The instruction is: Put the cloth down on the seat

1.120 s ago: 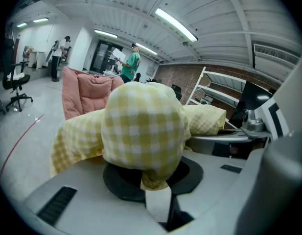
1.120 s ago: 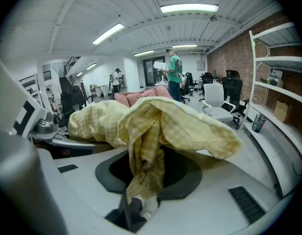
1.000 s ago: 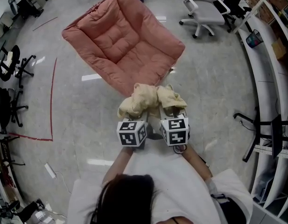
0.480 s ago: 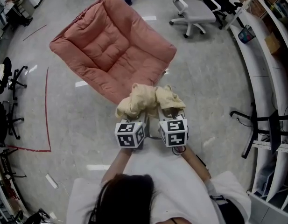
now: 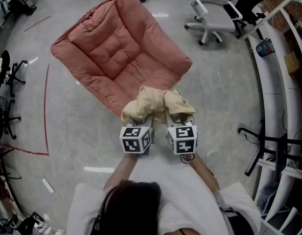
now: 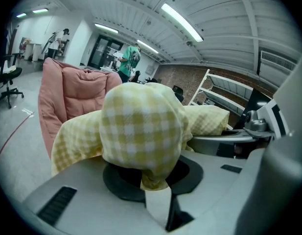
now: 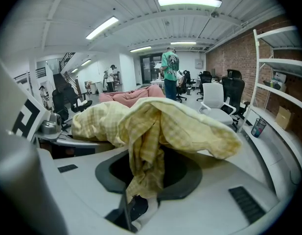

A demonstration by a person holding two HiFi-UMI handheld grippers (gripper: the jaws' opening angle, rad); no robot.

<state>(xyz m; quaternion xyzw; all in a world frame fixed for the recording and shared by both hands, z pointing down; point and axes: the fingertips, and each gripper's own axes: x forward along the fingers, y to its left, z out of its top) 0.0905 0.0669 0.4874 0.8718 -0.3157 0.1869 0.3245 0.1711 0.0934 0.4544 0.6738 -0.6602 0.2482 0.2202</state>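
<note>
I carry one yellow checked cloth [image 5: 158, 104] between my two grippers. The left gripper [image 5: 142, 125] and the right gripper [image 5: 176, 122] each have their fingers pinched narrow on a bunched end of it. The cloth hangs in the air over the near edge of the one pink seat [image 5: 119, 48], not lying on it. The head view shows the seat's whole cushion. The gripper views show a person in a green shirt [image 7: 169, 67] standing beyond the seat.

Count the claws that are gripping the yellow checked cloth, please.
2. The left claw is shut on the left end of the cloth; the right claw is shut on its right end. Both are close to the pink seat.
</note>
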